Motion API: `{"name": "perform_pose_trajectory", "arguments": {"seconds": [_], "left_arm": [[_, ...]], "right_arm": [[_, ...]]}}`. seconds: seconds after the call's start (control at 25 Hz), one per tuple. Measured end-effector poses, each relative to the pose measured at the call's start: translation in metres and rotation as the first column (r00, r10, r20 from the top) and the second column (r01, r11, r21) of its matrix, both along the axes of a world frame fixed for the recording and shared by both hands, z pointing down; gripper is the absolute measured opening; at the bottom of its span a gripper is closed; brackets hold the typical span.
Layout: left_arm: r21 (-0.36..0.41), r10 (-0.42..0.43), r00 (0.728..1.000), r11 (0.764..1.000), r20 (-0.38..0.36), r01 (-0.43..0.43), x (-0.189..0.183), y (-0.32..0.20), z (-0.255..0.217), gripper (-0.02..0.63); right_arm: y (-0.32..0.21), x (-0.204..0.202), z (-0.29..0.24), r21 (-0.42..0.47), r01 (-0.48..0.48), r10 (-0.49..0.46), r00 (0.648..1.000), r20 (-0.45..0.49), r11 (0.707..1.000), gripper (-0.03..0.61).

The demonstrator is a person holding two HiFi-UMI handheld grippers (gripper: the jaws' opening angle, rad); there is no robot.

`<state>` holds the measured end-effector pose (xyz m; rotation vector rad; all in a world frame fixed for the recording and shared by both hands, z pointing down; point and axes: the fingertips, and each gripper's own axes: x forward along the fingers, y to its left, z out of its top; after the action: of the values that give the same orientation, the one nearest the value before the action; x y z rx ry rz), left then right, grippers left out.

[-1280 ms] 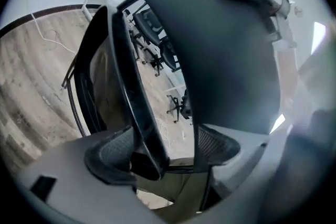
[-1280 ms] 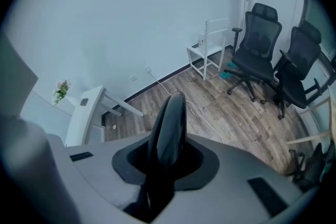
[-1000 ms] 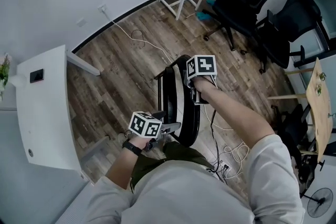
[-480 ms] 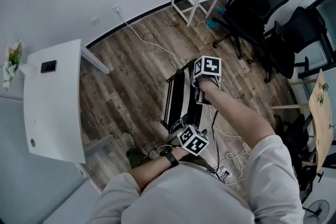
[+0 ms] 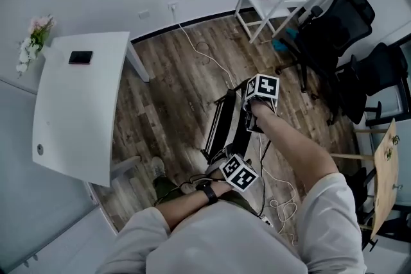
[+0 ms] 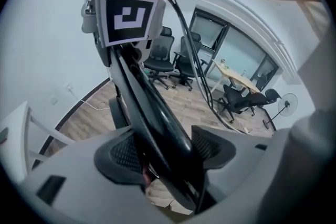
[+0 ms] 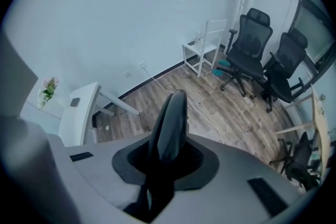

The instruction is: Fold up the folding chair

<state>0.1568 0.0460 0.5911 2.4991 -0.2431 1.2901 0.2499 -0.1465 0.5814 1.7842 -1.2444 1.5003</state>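
You are gripping the black folding chair (image 5: 225, 128) with both grippers. It is standing on the wood floor (image 5: 167, 106) in front of you, its seat and back lying close together in a narrow, nearly flat shape.

Your right gripper (image 5: 252, 119) is pointing steeply down and clamping its jaws on the chair's top edge. In the right gripper view that dark rounded edge (image 7: 170, 118) is filling the gap between the jaws.

Your left gripper (image 5: 226, 162) is working lower, at the end of the chair nearer you. Its jaws have just been closing, and both pads (image 6: 123, 157) are now pressing on the chair's thick black rim between them.

A white table (image 5: 77, 112) carrying a dark phone (image 5: 80, 57) is sitting well apart to your left, and black office chairs (image 5: 337, 29) are standing beyond the folding chair.
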Motion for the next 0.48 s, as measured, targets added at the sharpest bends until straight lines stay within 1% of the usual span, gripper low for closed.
{"name": "perform_pose_trajectory", "arguments": {"seconds": [0.2, 0.32, 0.48], "left_arm": [[-0.025, -0.030, 0.999, 0.999, -0.018, 0.029, -0.053, -0.031, -0.005, 0.285], [-0.038, -0.048, 0.999, 0.998, -0.024, 0.047, -0.085, -0.050, -0.009, 0.284], [-0.038, -0.070, 0.997, 0.997, -0.014, 0.070, -0.135, -0.077, -0.011, 0.284]], "right_arm": [[-0.032, -0.056, -0.002, -0.018, 0.027, -0.028, 0.999, -0.025, 0.999, 0.078], [-0.051, -0.090, -0.004, -0.030, 0.040, -0.041, 0.999, -0.019, 0.999, 0.078], [-0.079, -0.143, -0.005, -0.033, 0.055, -0.055, 0.998, 0.001, 0.998, 0.078]]}}
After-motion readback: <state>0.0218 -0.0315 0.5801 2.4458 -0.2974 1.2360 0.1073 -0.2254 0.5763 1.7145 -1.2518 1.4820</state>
